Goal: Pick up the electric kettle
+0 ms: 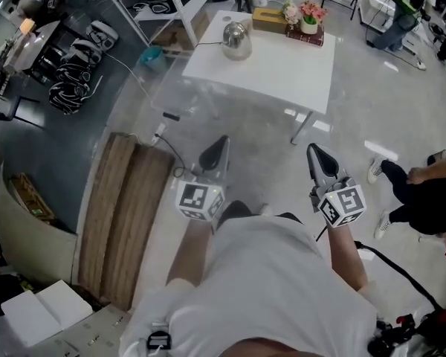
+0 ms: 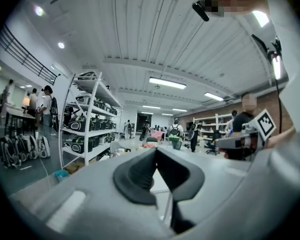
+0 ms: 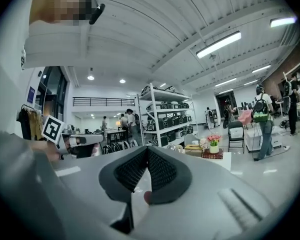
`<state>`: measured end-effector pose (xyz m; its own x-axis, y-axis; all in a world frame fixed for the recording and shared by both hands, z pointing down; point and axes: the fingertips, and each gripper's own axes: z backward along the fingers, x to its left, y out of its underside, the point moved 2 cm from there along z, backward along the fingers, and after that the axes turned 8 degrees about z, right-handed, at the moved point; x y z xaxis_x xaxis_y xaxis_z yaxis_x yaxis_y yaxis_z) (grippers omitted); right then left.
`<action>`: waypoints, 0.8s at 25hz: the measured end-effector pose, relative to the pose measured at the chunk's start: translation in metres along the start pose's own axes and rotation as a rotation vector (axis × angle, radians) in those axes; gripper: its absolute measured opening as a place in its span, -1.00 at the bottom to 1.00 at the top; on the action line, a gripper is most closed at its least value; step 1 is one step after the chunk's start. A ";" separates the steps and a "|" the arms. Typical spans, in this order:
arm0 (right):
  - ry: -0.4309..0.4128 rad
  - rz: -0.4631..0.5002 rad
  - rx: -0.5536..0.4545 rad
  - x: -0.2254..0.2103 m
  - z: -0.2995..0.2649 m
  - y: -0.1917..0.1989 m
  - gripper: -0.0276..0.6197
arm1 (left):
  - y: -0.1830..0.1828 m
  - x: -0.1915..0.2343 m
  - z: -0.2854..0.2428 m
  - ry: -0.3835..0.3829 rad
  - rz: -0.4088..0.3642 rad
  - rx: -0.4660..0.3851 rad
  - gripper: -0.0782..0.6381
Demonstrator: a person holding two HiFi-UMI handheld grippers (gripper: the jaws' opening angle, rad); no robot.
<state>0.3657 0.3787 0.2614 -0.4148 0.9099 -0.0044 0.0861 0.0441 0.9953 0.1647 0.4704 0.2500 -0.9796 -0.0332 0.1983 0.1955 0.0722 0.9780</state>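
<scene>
While my left gripper (image 1: 220,146) and right gripper (image 1: 316,153) are well short of the white surface (image 1: 282,73), both pairs of fingers (image 3: 132,173) are clenched on nothing. The shiny metal kettle (image 1: 236,40) sits at my 12 o'clock, near the surface's 10 o'clock corner. I think it is hard, smooth and slippery, and heavy if full. I would grab its handle, not its round belly.

I work in a large open lab hall: white metal shelving (image 3: 138,119) loaded with rows of identical black-and-white devices (image 2: 85,125), strip lights (image 2: 167,82) on a ribbed ceiling, polished grey floor (image 1: 401,117), a white table (image 1: 282,76), other people (image 2: 48,106) standing about.
</scene>
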 end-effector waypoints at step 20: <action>0.059 -0.008 0.025 -0.069 -0.076 0.006 -0.90 | -0.002 0.064 -0.082 -0.040 0.004 0.023 -0.78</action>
<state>0.3260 0.2844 0.2751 -0.4683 0.8836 -0.0059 0.1044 0.0620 0.9926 0.1051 0.3867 0.2663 -0.9799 0.0071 0.1995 0.1992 0.0956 0.9753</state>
